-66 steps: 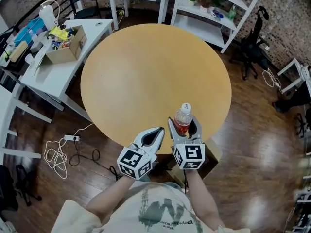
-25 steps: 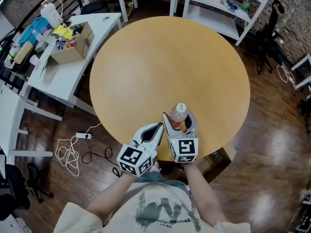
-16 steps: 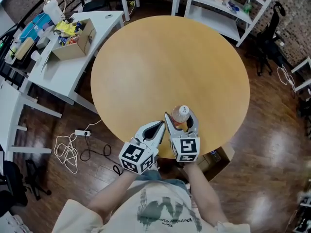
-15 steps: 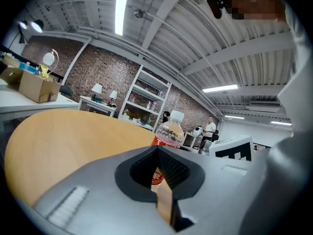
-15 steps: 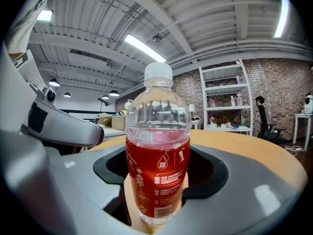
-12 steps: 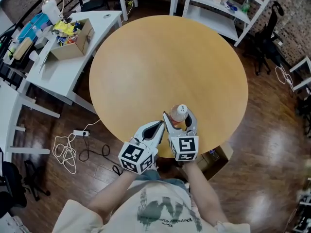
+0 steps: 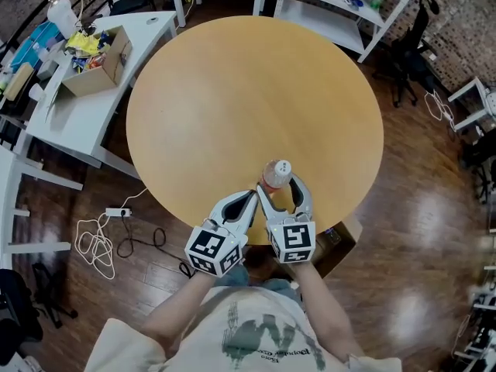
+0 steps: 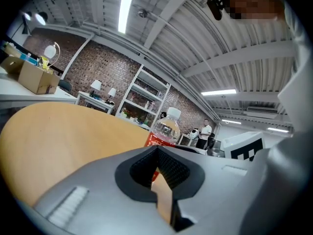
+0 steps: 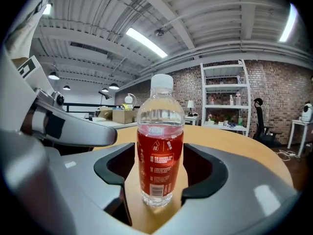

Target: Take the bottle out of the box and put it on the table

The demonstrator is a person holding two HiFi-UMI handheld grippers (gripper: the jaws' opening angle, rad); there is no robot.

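Since half a second ago the right gripper (image 7: 279, 194) has spread its jaws; the bottle (image 7: 275, 174) stands free between them, low centre of frame, near the table (image 7: 232, 91) edge. A crooked pull-back could knock it off. Only the right gripper view shows gaps either side; left gripper (image 7: 249, 200) is closed, empty

White side tabletop (image 7: 77, 126) carrying an open cardboard carton of clutter (image 7: 97, 56), white shelving unit (image 7: 341, 10), black office chair (image 7: 408, 49), white cable coiled (image 7: 93, 242) on wooden floor (image 7: 434, 231).
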